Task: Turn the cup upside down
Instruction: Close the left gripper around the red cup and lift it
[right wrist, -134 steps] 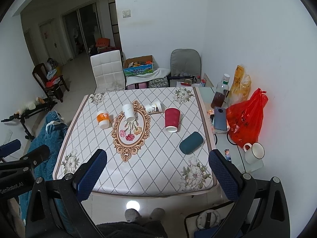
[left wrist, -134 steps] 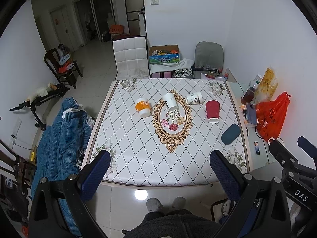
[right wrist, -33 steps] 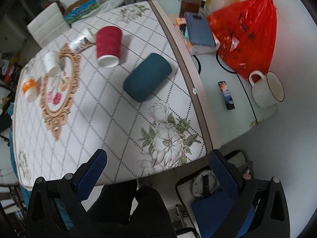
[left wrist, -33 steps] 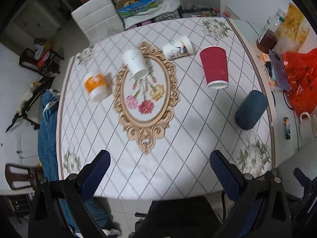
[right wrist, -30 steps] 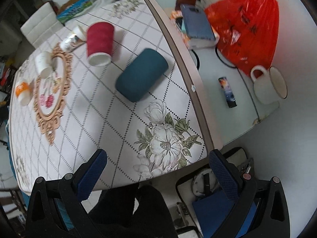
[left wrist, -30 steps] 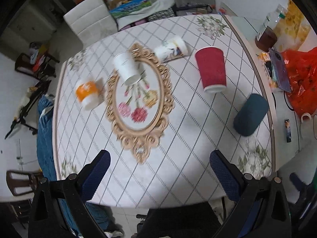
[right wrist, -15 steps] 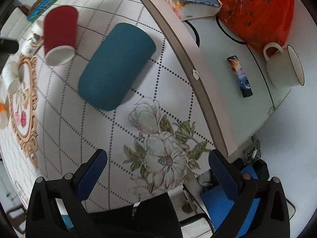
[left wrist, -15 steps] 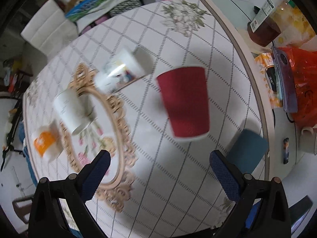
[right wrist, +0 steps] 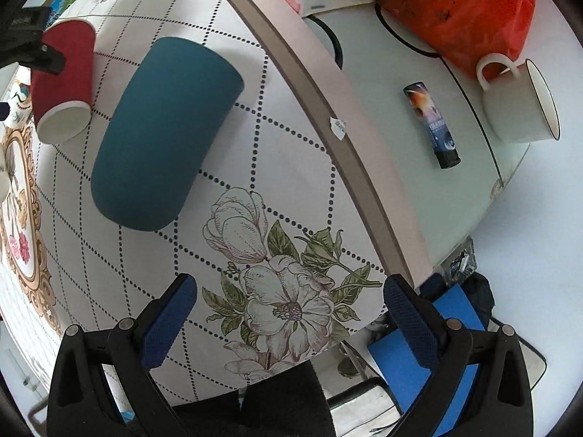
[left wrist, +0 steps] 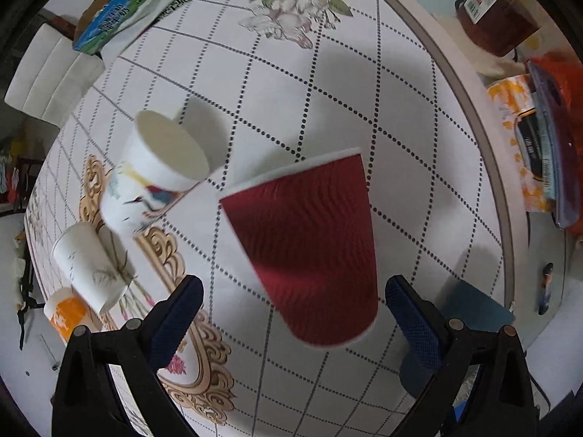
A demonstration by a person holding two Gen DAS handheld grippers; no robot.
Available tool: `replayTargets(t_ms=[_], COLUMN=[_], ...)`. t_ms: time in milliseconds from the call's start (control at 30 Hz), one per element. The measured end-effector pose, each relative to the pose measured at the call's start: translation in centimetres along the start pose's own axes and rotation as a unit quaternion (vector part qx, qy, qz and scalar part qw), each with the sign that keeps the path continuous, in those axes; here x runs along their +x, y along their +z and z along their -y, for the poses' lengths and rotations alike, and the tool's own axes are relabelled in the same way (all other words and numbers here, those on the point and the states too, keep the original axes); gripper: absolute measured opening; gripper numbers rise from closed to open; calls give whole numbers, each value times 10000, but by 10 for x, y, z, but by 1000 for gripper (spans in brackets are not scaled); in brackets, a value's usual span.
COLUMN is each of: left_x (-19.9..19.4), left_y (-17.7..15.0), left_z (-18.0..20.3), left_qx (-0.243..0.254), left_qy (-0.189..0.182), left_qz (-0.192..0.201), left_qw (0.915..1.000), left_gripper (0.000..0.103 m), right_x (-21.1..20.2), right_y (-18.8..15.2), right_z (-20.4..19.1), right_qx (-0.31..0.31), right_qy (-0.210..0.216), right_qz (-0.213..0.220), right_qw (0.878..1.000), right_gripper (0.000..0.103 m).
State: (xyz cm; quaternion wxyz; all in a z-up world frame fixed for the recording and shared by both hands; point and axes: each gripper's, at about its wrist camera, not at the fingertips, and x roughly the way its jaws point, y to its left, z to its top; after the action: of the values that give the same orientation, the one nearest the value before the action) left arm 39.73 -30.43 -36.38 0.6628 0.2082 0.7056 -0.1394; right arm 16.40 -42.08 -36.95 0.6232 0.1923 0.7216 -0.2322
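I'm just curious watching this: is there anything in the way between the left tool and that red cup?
Nothing visible. The left tool is open with the red cup right ahead between its fingers; the white cup sits off to the side.

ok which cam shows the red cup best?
Left wrist: the red cup fills the centre between the open fingers of the left hand-held gripper, whole side and white rim visible. Right wrist shows it small at the left edge, partly hidden by a black part.

ribbed cup [right wrist: 63, 83] lies left of smooth cup [right wrist: 164, 131]
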Motion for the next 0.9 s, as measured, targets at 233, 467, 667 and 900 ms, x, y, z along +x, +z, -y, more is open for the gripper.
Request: replayTargets(t_ms=[233,467,667,900], left_x=[16,20,15,9], left_y=[12,15,18,2], left_z=[6,15,17,29], left_qx=[167,400,513,492], left_qy=[-37,-3,109,241], left_qz=[-99,-73,143,270], left_qw=[9998,9992,9985,9981], left_gripper=[102,82,80,78], right_x=[1,6,11,17], right_y=[8,12,14,9], right_z=[5,7,14,29], right_qx=[148,239,402,473], right_qy=[-85,-139,-106,-4], right_qz=[-44,-119,-174,-212], right_qw=[9998,9995,9990,9987], right_gripper=[103,103,103,103])
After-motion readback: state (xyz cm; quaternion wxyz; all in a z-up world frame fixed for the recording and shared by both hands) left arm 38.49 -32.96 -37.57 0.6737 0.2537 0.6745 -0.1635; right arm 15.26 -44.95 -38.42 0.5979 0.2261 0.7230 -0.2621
